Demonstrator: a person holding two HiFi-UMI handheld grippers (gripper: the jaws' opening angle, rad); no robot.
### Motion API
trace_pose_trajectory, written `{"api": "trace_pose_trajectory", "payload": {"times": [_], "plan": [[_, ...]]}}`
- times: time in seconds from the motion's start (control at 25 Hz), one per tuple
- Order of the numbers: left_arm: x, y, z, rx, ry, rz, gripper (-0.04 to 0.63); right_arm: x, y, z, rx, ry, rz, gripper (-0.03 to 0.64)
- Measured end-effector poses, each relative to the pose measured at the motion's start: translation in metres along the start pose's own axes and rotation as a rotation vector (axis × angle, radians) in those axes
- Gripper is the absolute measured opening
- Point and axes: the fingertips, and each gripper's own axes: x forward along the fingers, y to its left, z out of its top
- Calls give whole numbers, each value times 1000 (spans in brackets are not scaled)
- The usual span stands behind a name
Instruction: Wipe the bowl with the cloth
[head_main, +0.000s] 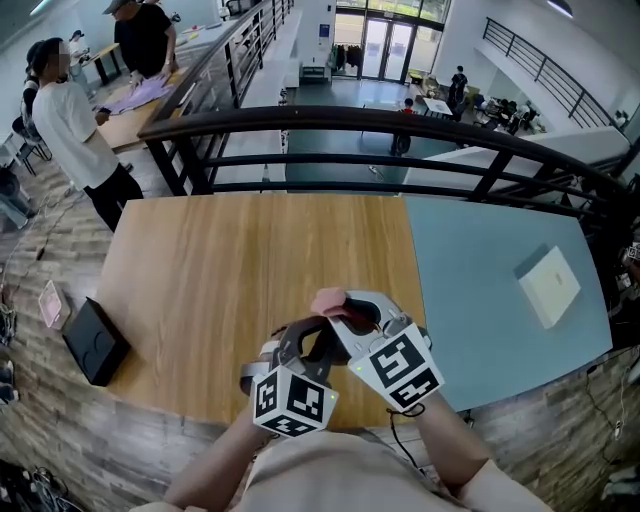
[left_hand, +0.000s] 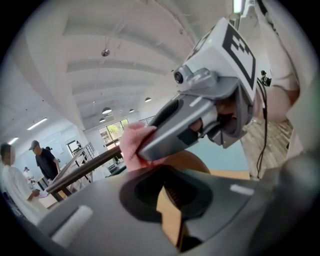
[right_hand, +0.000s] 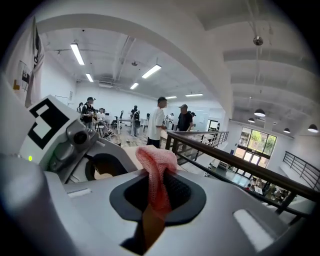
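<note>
The cloth is pink with an open, net-like weave, bunched into a soft lump. It is pinched between the closed jaws of the right gripper, and its tuft stands up past the ribbed black pads.

The left gripper has its jaws nearly together on a thin tan wall. This looks like the rim of the bowl, whose smooth, brown, rounded body swells just beyond the jaws. The gripper shells are matt grey plastic, and each carries a white cube with black square markers.

Both grippers are held close together near the person's chest, above the near edge of a light wooden table with fine straight grain.

The head view shows the two cubes, the cloth tuft and the table, but the grippers hide the bowl almost entirely. It also shows a flat black box at the table's left edge and a dark curved railing beyond.

Only the left gripper view shows the bowl's curve, with the right gripper's long grey jaws reaching over it and the cloth lying at its far side. Whether the cloth presses on the bowl is unclear. The right gripper view alone shows the cloth's mesh plainly.
</note>
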Motion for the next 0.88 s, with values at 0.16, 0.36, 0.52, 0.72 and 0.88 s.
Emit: {"api": "trace_pose_trajectory", "payload": {"times": [0.16,0.36,0.52,0.72,0.88], "plan": [[0,16,-9,-41,2,21,9,7,-10,-12,10,22,-33,37],[-3,30,-12,-109,-2,50,9,-1,-29,-25,43,39,-73,37],[-6,40,-17,-179,-8,76,9,-5,-37,-40,60,66,-89,37],[-8,56,-29,-260,-13,104,11,-1,-35,-63,81,113,-88,38],[-10,68,-35,-313,-22,135,11,6,-28,-82,91,152,-71,38]]}}
